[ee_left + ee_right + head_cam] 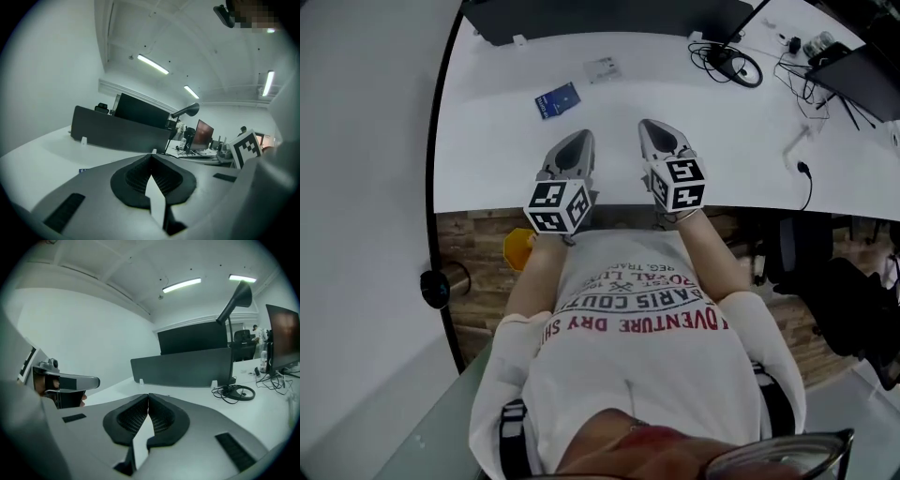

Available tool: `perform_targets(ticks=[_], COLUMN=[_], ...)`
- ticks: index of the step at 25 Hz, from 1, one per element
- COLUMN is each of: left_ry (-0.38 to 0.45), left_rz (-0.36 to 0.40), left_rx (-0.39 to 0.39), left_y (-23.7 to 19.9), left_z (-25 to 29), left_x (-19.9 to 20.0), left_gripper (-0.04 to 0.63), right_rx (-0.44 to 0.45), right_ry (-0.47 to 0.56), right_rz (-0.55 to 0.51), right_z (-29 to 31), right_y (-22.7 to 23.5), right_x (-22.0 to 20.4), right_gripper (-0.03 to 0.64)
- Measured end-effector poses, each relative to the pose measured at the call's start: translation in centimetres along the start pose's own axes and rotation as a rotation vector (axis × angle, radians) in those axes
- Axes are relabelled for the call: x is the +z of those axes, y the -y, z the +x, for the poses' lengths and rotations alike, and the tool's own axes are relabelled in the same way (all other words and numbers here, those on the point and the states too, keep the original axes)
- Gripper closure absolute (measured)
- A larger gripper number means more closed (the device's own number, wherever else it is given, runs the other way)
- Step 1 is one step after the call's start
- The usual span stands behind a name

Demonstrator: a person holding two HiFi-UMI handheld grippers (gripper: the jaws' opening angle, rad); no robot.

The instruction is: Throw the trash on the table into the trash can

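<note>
In the head view, the long black partition screen (pixel 609 17) runs along the far edge of the smooth white desk (pixel 487 150), and the trash lies on the near side of it: a small flat blue packet (pixel 557 99) and, closer to the partition, a crumpled clear plastic wrapper (pixel 601 68). The left gripper (pixel 581 139) and right gripper (pixel 649 127) hover side by side further from the partition than either piece, over the desk's near edge. A partly hidden orange object (pixel 517 248) below that edge may be the trash can; that cannot be told. In the left gripper view the ribbed pads meet with nothing between them, and the nose points toward the partition. The right gripper view shows the same: jaws together and empty. Both must therefore open before any pickup; pressed down closed, a gripper would likely shove the thin packet across the slick desk toward the partition. The flat packet offers little edge to pinch, so the pads may slip off, and the light wrapper could skid away or drop short of the can.
</note>
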State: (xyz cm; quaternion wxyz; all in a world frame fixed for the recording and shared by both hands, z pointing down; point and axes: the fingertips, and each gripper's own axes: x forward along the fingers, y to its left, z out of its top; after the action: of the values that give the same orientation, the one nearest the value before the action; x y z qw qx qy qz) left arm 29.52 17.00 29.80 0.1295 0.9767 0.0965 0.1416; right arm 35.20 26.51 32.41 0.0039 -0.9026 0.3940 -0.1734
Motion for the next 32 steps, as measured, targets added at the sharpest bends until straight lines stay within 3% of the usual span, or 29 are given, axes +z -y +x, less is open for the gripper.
perform_targets(ticks=[6,14,21,30,31,32], left_ry=[-0.055,-0.065,-0.101,-0.156,-0.163,-0.171], left_rz=[-0.003,-0.053,-0.058,-0.116,-0.12,-0.125], left_rx=[-0.072,-0.059,0.009,0.11,0.119,0.127], left_y=[-0.6,-3.7,-8.3,-17.5,-18.5,-19.6], left_z=[3.5,4.6,4.7,3.8,3.7,3.6], left_x=[-0.1,0.6,-0.1,-2.2,-2.4,-2.7], left_gripper=[0.572,0.572,0.572,0.572,0.572,0.572], right_rx=[-0.09,-0.082,-0.037,0.105,0.117,0.13], right_ry=[-0.029,-0.044,-0.126,-0.299,-0.313,-0.331], right_rz=[0.068,0.069,0.073,0.004,-0.002,-0.006], right_z=[1.4,4.8,9.0,18.4,19.6,20.8], right_y=[2.9,2.1,0.1,-6.6,-7.4,-8.3], right_x=[-1.3,-0.6,-1.9,-4.9,-5.2,-5.7], right_gripper=[0.591,0.591,0.589,0.588,0.58,0.526])
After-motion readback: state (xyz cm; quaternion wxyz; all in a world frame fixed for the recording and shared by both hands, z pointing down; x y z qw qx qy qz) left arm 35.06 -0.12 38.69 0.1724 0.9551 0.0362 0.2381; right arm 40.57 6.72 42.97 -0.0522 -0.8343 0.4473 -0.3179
